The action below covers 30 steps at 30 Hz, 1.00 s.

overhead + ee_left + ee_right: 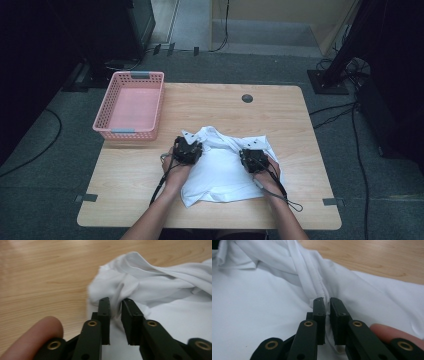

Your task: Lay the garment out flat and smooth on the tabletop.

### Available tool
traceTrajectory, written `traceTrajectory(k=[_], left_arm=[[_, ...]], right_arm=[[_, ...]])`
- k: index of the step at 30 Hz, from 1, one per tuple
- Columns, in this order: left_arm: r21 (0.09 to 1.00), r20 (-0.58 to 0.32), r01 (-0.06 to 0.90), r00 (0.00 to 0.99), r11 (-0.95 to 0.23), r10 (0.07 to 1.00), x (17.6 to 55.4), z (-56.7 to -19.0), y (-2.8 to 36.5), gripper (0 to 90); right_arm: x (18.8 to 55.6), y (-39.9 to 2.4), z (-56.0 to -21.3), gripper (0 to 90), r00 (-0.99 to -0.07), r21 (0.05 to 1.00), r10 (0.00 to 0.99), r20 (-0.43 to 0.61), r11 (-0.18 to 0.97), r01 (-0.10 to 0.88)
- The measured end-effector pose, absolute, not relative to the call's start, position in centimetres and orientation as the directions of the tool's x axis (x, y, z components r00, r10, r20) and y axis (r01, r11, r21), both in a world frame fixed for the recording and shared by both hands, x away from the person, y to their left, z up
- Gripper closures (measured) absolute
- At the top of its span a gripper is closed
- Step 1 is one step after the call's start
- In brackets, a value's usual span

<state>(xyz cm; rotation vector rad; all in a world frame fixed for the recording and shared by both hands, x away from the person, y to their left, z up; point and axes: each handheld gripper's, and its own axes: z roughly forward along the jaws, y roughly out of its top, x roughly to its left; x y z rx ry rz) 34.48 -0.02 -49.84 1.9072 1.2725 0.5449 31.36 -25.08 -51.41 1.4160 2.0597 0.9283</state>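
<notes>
We hold a white garment [225, 167] crumpled on the wooden tabletop [280, 107], near its front edge. Our left hand-held gripper [188, 148] pinches a bunched fold at the garment's left side, jaws nearly closed on the cloth. Our right hand-held gripper [253, 157] clamps a seamed fold on the right. A pink basket [131, 106] sits at the far left.

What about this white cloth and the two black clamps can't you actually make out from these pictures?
- High view: the left gripper and right gripper hide where their jaws meet the white cloth.
- Left gripper view: the cloth runs off the right edge; its fold by the jaws is blurred.
- Right gripper view: the cloth is cut off at the left edge.
</notes>
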Motion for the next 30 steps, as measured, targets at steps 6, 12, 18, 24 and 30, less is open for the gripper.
traceTrajectory(k=[6,12,18,24,30], left_arm=[[0.802,-0.118,0.580,0.390,-0.144,0.913,34.4,-48.7,4.8,85.3],[0.790,-0.099,0.581,0.437,-0.197,0.894,32.3,-48.6,2.6,50.3],[0.735,-0.006,0.613,0.434,-0.290,0.901,32.0,-50.8,-2.8,30.6],[0.761,-0.001,0.575,0.464,-0.301,0.886,32.8,-51.2,-1.9,83.6],[0.791,-0.047,0.561,0.452,-0.243,0.891,32.9,-49.5,4.1,88.0]], right_arm=[[31.3,-27.3,-49.4,85.5,-0.350,0.791,0.931,0.102,0.137,0.596],[31.5,-27.8,-48.6,85.5,-0.348,0.796,0.926,0.144,0.101,0.597],[31.5,-26.8,-48.6,85.5,-0.357,0.797,0.922,0.151,0.100,0.596],[31.2,-27.4,-48.0,86.9,-0.363,0.808,0.919,0.152,0.096,0.581],[30.9,-29.2,-46.8,87.8,-0.344,0.828,0.919,0.194,0.035,0.559]])
